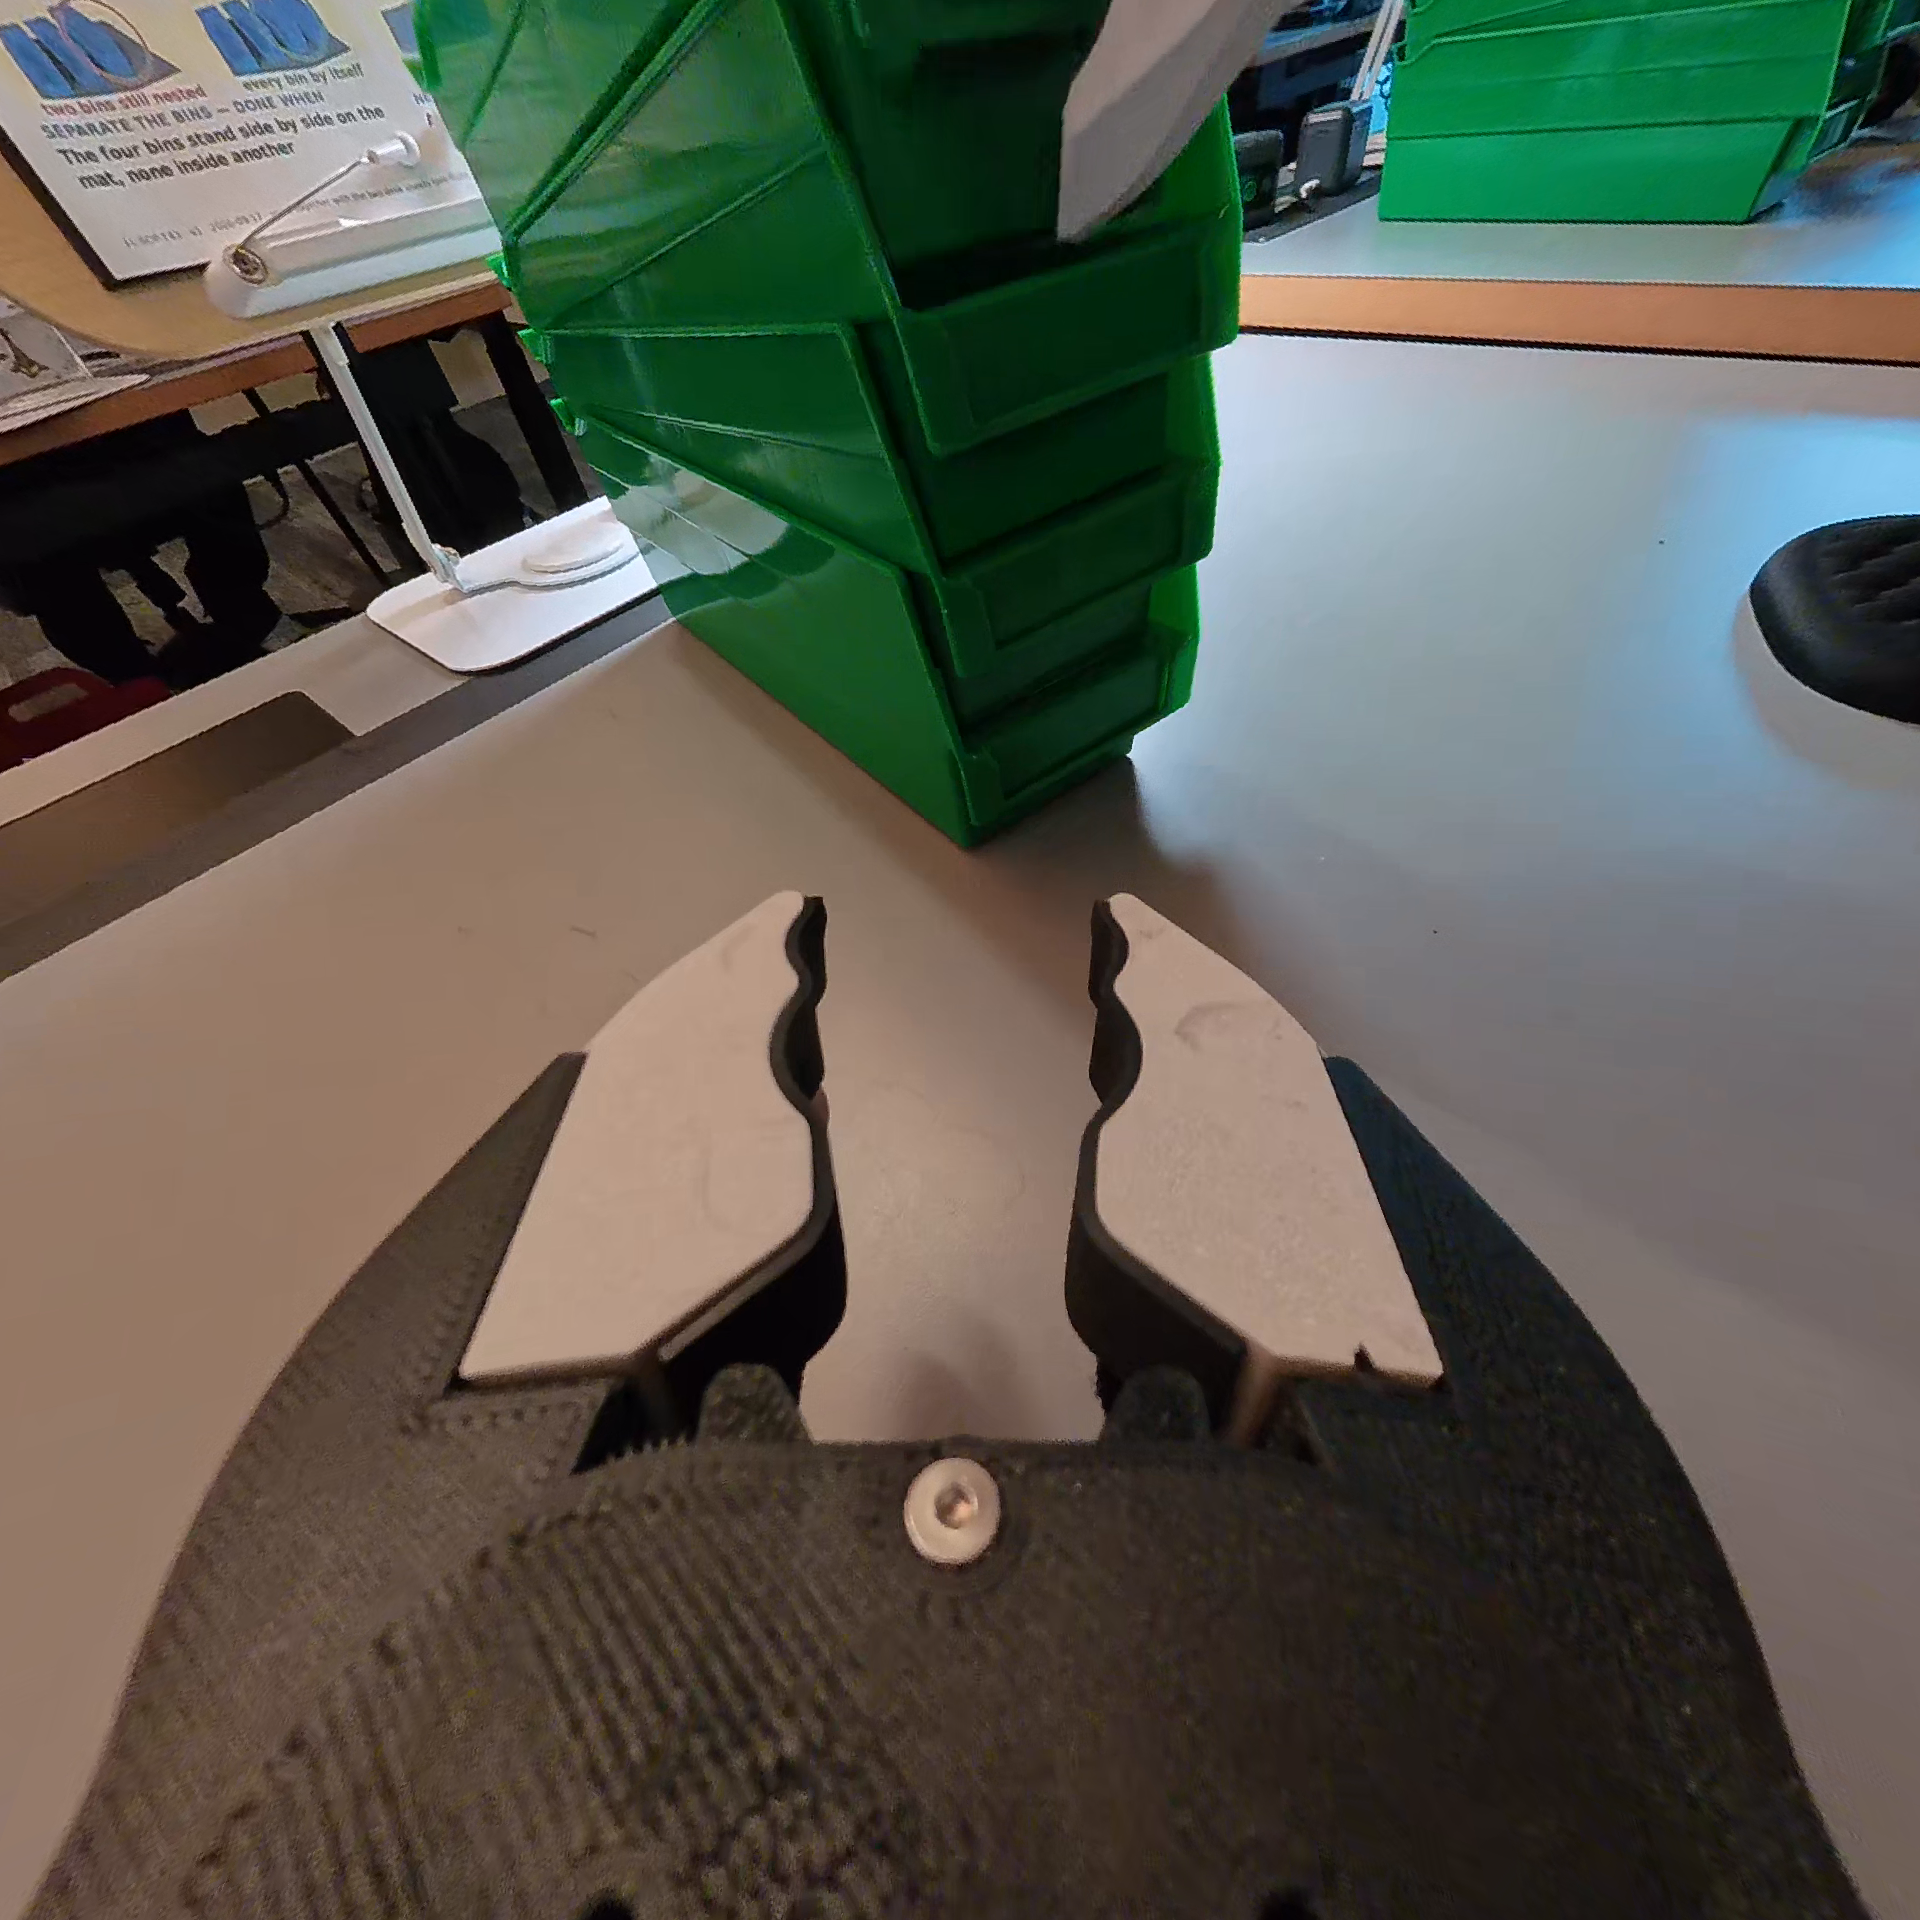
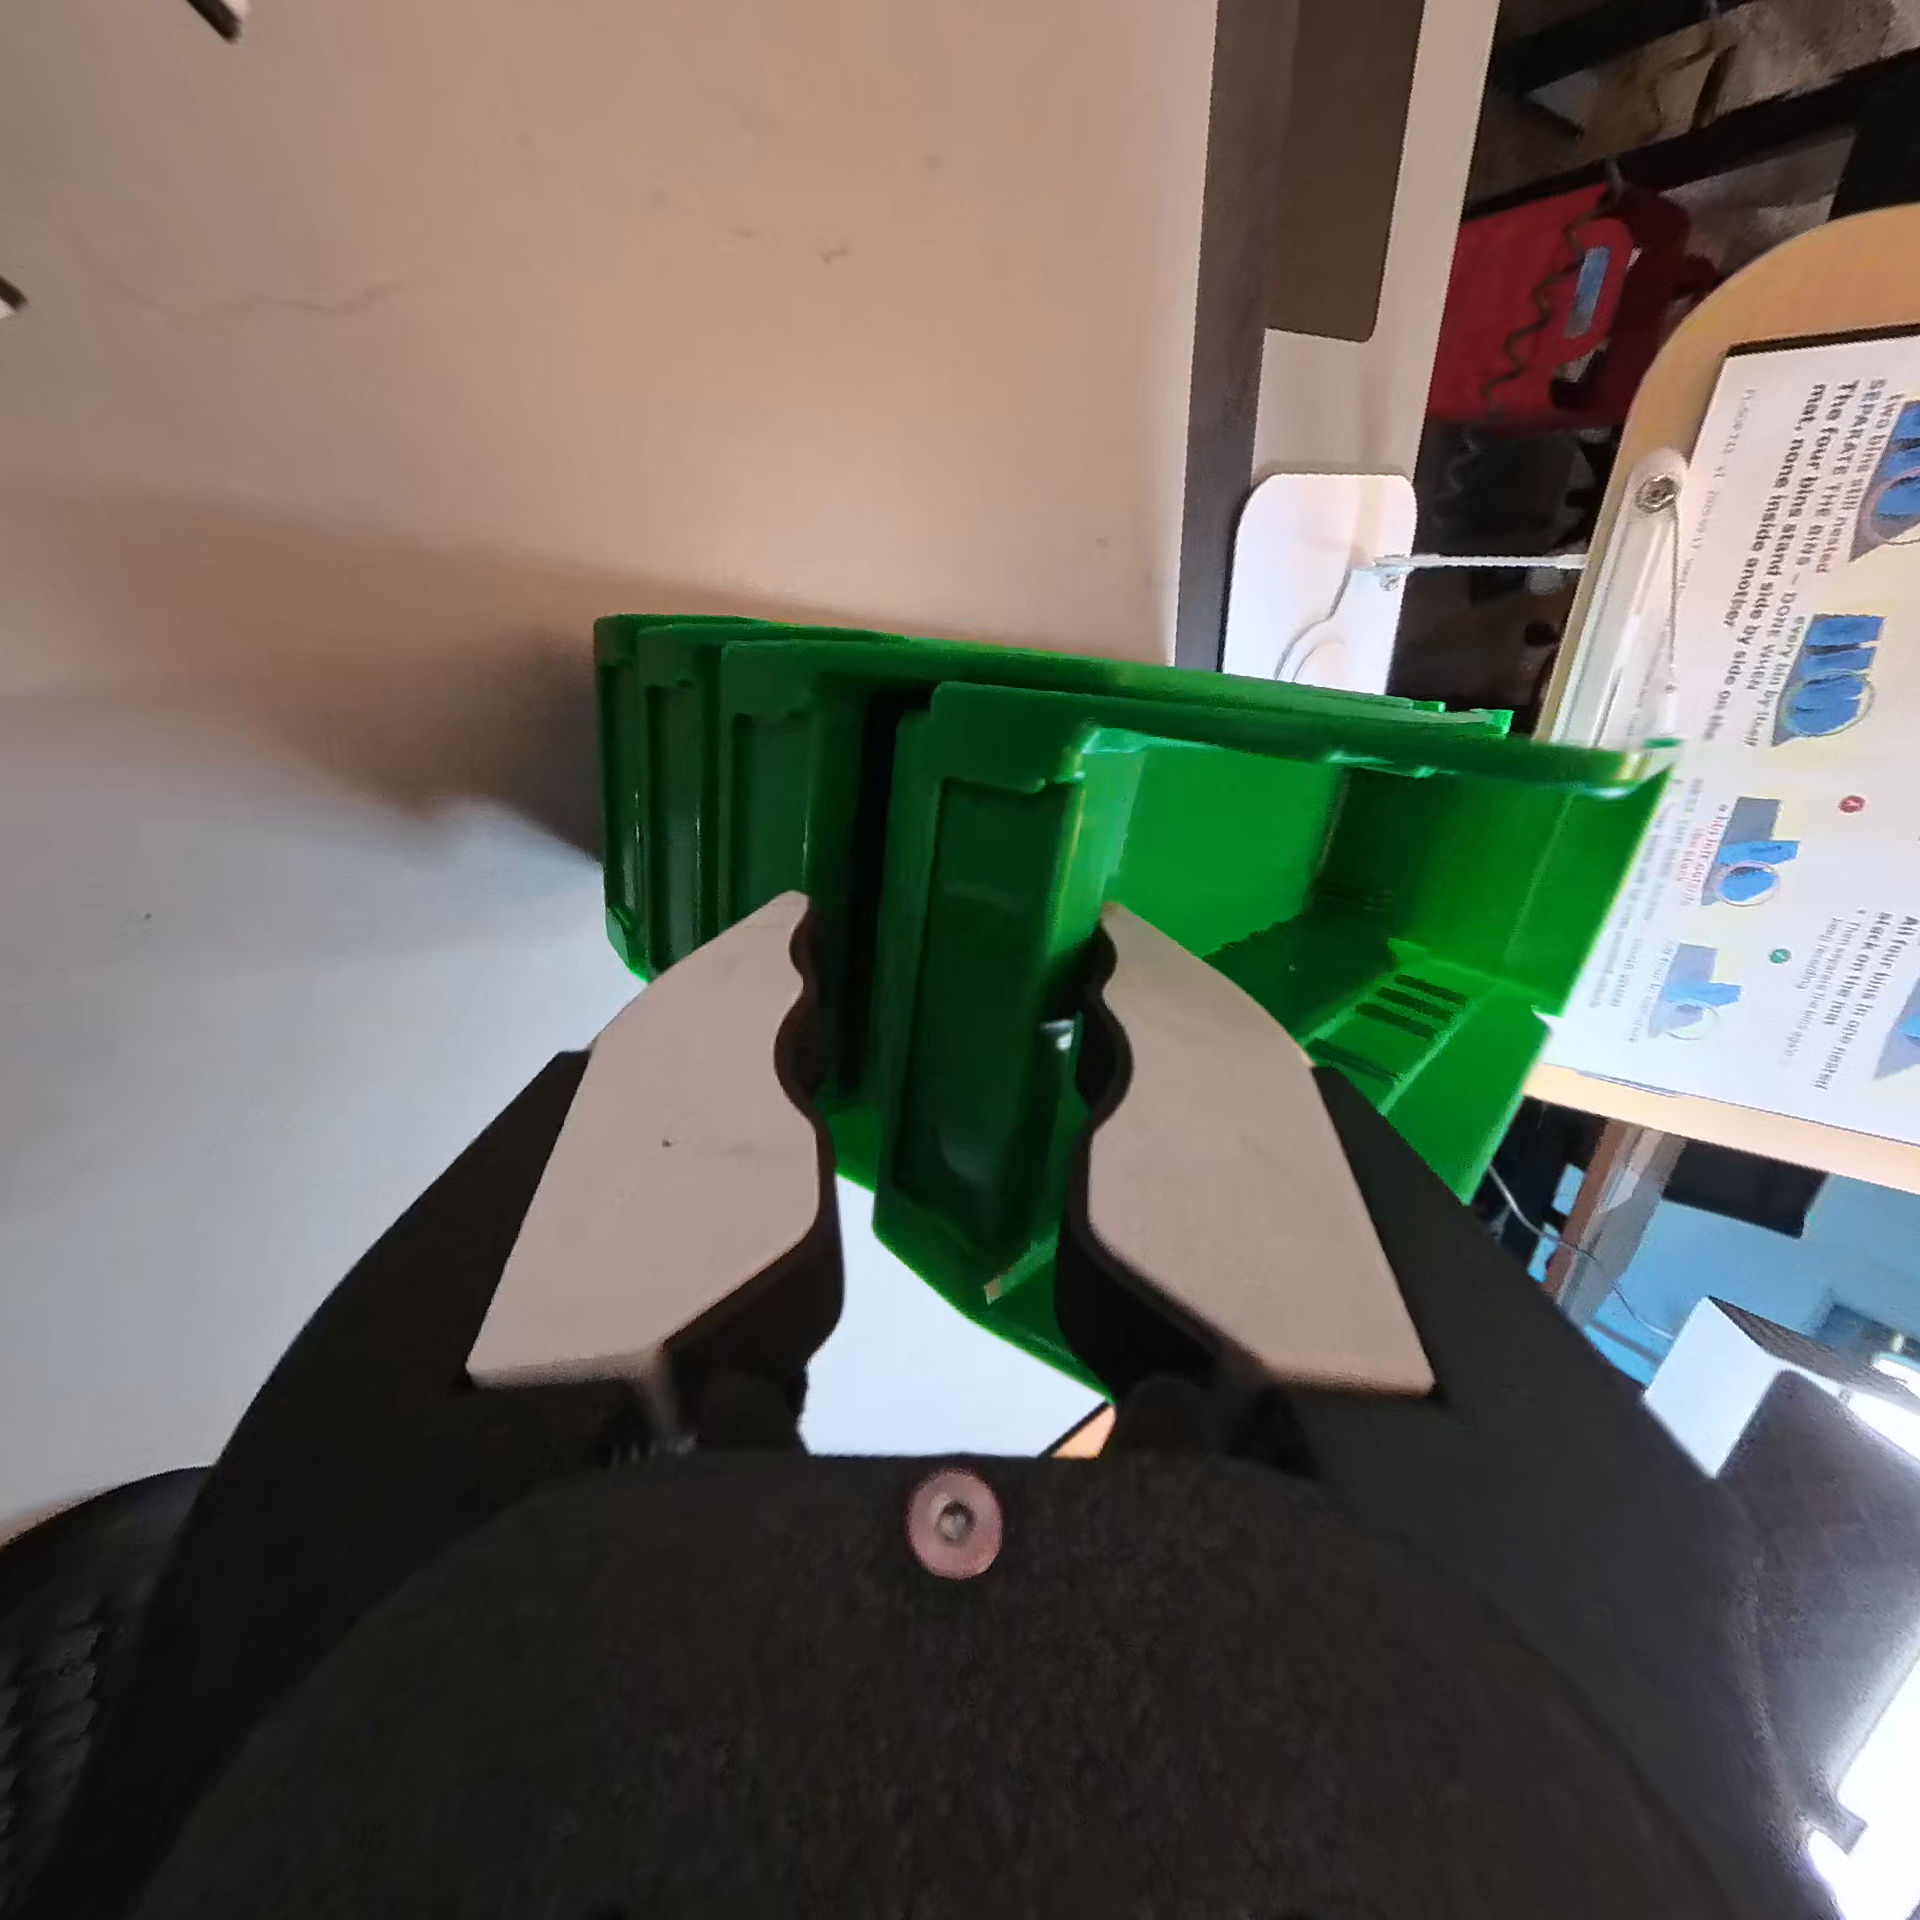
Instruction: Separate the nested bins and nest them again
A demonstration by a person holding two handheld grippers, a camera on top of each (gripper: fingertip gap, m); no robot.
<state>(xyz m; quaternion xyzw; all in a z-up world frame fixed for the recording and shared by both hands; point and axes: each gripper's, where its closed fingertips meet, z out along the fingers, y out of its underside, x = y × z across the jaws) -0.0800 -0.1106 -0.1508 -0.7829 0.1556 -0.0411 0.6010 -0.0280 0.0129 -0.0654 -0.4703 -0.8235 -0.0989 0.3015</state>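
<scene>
A stack of several nested green bins [image 1: 831,644] stands on the grey table [image 1: 1455,831]. My left gripper [image 1: 956,914] is open and empty, low over the table just in front of the stack. My right gripper [image 2: 951,935] grips the front wall of the top bin [image 2: 1351,883], one finger inside it and one outside. The top bin is tilted up away from the bins beneath [image 2: 675,790]. One grey finger [image 1: 1132,114] of the right gripper shows at the top of the left wrist view, reaching into the top bin.
A white stand [image 1: 509,603] holds an instruction sheet [image 1: 208,135] left of the stack; the sheet also shows in the right wrist view [image 2: 1766,727]. A black round pad [image 1: 1849,623] lies at the right. More green bins [image 1: 1600,125] stand on the far table. About 15 cm separates my left fingertips from my right.
</scene>
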